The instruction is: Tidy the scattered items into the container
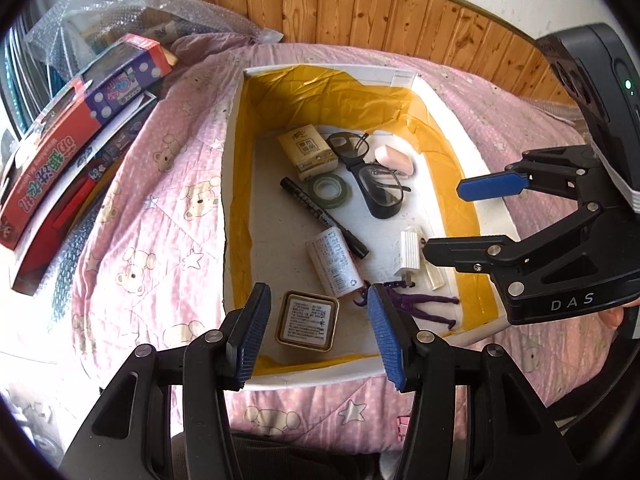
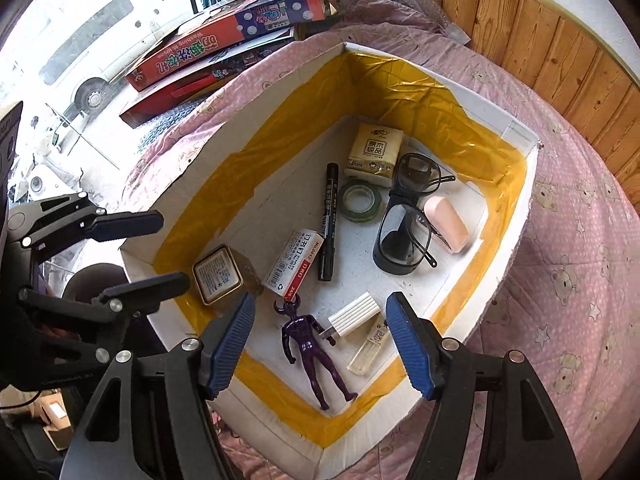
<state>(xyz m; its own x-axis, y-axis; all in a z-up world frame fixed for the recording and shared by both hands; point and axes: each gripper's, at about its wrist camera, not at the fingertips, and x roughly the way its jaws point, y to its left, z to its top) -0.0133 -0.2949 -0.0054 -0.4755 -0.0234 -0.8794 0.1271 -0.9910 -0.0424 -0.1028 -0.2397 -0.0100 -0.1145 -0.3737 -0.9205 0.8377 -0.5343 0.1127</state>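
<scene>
A white box [image 1: 236, 128] [image 2: 516, 216] lined with yellow tape sits on the pink bedspread. Inside lie a tissue pack [image 1: 307, 155] [image 2: 375, 149], glasses [image 1: 376, 184] [image 2: 406, 216], a pink eraser [image 1: 394, 159] [image 2: 446, 223], a green tape roll [image 1: 330, 188] [image 2: 362, 200], a black marker [image 1: 322, 216] [image 2: 328, 222], a staples box [image 1: 334, 266] [image 2: 298, 262], a small tin [image 1: 307, 319] [image 2: 218, 274], a purple figure [image 1: 420, 304] [image 2: 310, 344] and a white plug [image 1: 410, 248] [image 2: 354, 316]. My left gripper [image 1: 318, 334] [image 2: 148, 250] is open and empty above the box's near edge. My right gripper [image 2: 320, 348] [image 1: 444, 218] is open and empty above the box.
Red and purple toy boxes [image 1: 76, 128] [image 2: 224, 32] and bubble wrap [image 1: 132, 12] are stacked at the bed's far left. A wooden headboard [image 1: 400, 12] [image 2: 560, 40] runs behind. A clear plastic case [image 1: 434, 276] [image 2: 368, 350] lies beside the plug in the box.
</scene>
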